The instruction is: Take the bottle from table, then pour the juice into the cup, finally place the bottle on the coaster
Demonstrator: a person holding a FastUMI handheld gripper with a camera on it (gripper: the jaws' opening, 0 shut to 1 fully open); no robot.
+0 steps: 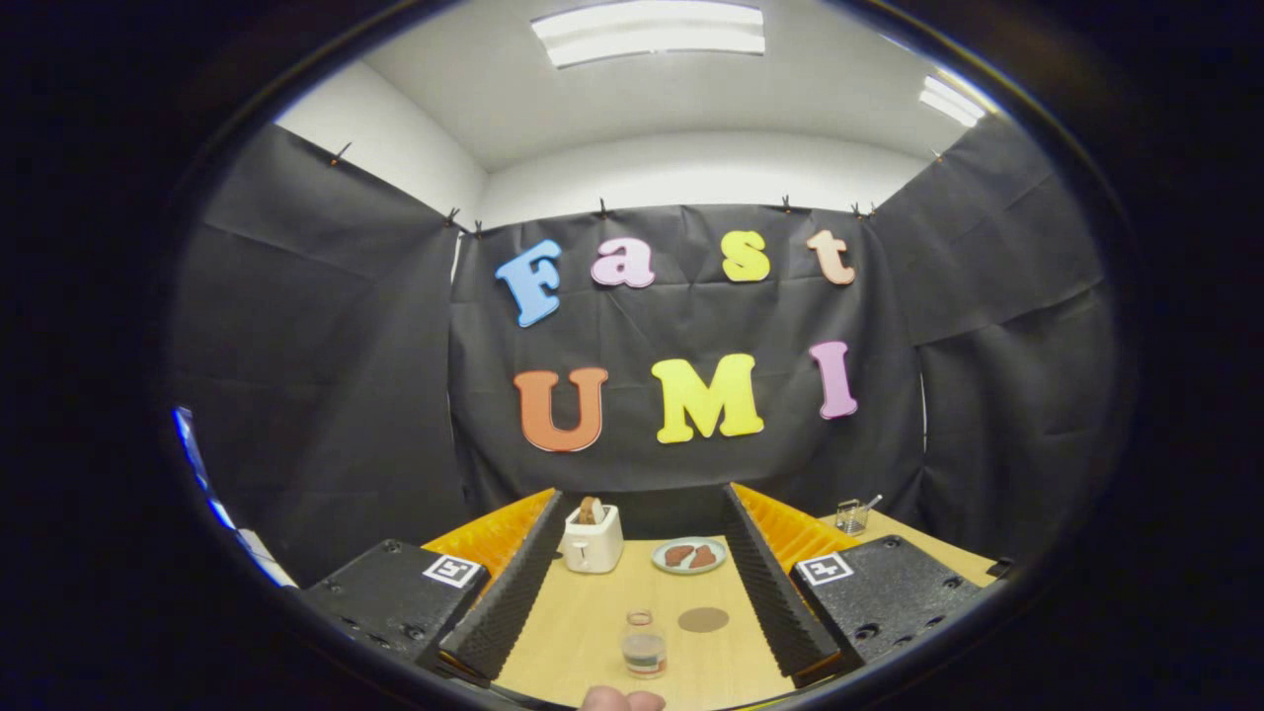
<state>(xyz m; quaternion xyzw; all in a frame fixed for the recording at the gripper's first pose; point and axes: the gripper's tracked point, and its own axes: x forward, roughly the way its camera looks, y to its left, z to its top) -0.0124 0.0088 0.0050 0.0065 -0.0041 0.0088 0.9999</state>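
I am holding my gripper (642,592) with fingers spread wide, framing the small clear glass bottle (644,644) standing near on the wooden table (573,632), the round brown coaster (703,619) just right beyond it.

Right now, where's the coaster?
The coaster lies flat on the table between the open gripper fingers, right of the bottle and nearer than the plate.
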